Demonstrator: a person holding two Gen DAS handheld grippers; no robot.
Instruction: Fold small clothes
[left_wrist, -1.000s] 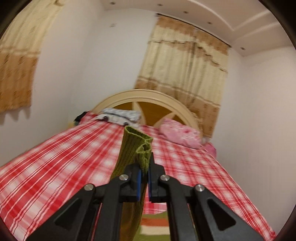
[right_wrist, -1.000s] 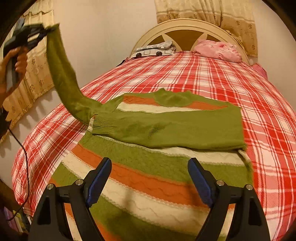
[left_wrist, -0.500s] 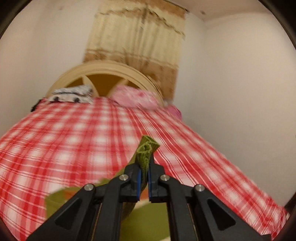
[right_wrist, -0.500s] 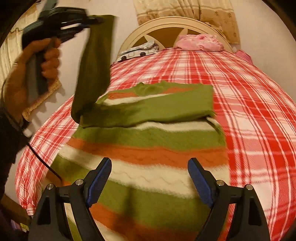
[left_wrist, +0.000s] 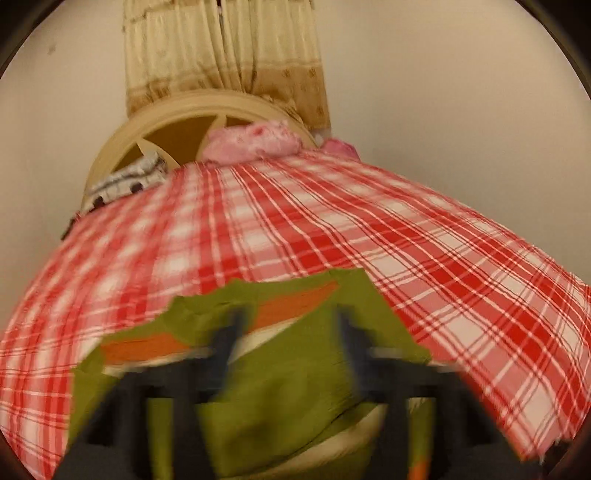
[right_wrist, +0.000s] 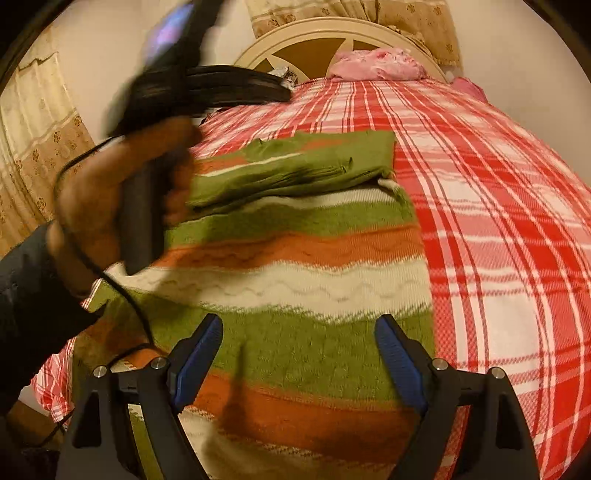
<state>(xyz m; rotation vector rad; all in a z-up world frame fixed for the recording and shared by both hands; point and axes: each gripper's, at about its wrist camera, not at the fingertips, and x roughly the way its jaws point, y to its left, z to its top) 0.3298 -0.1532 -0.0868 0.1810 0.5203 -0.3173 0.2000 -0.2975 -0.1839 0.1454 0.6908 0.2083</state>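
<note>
Near the foot edge of the bed (right_wrist: 517, 206), the striped sweater (right_wrist: 295, 280) lies with sleeves folded, and the opening left gripper (left_wrist: 288, 332), holding nothing, could snag them while the right gripper (right_wrist: 299, 354) hangs open.

Warm, yellowish indoor light, fairly dim, source out of frame. Soft shadows only: a dark smear on the striped sweater (right_wrist: 295, 288) below the left hand (right_wrist: 110, 206), faint shading under the folded green sleeve (right_wrist: 291, 173). No glare. Strong fisheye bending in both views, black corners, checked bedsheet (left_wrist: 424, 251) bulging like a dome. Heavy motion blur in the left wrist view, worst low down, where the left gripper (left_wrist: 288, 332) smears into dark streaks; jaws opening, perhaps clear of the cloth. Sharper in the right wrist view: right gripper (right_wrist: 299, 347) crisp, jaws wide apart, left hand badly blurred.
</note>
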